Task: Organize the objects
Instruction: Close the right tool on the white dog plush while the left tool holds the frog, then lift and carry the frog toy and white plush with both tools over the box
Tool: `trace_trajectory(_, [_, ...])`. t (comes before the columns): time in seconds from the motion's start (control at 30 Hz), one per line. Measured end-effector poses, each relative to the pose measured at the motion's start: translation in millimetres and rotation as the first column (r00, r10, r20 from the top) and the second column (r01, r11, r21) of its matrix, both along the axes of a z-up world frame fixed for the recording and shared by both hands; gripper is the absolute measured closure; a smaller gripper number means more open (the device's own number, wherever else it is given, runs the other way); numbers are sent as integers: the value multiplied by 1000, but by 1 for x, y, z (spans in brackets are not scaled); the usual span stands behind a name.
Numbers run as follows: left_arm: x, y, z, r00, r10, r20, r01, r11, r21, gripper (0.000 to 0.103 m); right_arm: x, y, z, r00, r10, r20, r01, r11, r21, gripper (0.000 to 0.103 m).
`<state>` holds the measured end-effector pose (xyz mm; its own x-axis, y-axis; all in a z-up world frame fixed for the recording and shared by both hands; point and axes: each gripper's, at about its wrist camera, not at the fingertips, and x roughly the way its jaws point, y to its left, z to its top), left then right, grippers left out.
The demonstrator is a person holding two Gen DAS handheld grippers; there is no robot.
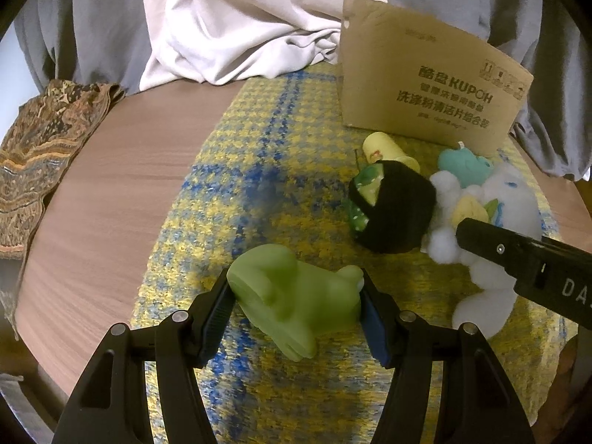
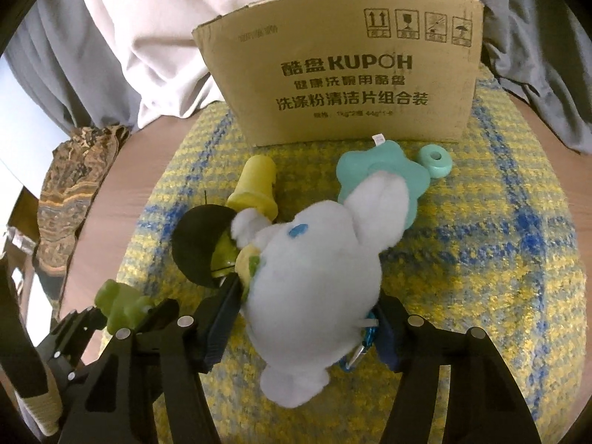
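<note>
While toys lie outside, the cardboard box (image 2: 344, 74) stands upright.

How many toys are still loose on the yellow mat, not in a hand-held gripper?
4: a black ball, a yellow toy behind it, a teal plush by the cardboard box, and a teal ring beside it. More may hide under the white plush.

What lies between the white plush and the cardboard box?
In the right wrist view, a teal star-shaped toy lies between the white plush and the cardboard box, partly under the plush's ear.
</note>
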<state>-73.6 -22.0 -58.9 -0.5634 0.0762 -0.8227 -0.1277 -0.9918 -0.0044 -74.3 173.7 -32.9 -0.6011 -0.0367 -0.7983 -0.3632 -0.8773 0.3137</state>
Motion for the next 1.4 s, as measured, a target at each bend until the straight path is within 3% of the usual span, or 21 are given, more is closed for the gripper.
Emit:
trace_trajectory(0.5, [1, 25, 28, 998, -42, -55, 43, 999, 9, 41, 26, 20, 35, 996, -54, -69, 58, 997, 47, 39])
trace_trajectory(1.4, [-41, 75, 139, 961, -115, -251, 124, 992, 20, 41, 39, 68, 137, 954, -139, -264, 181, 973, 142, 39])
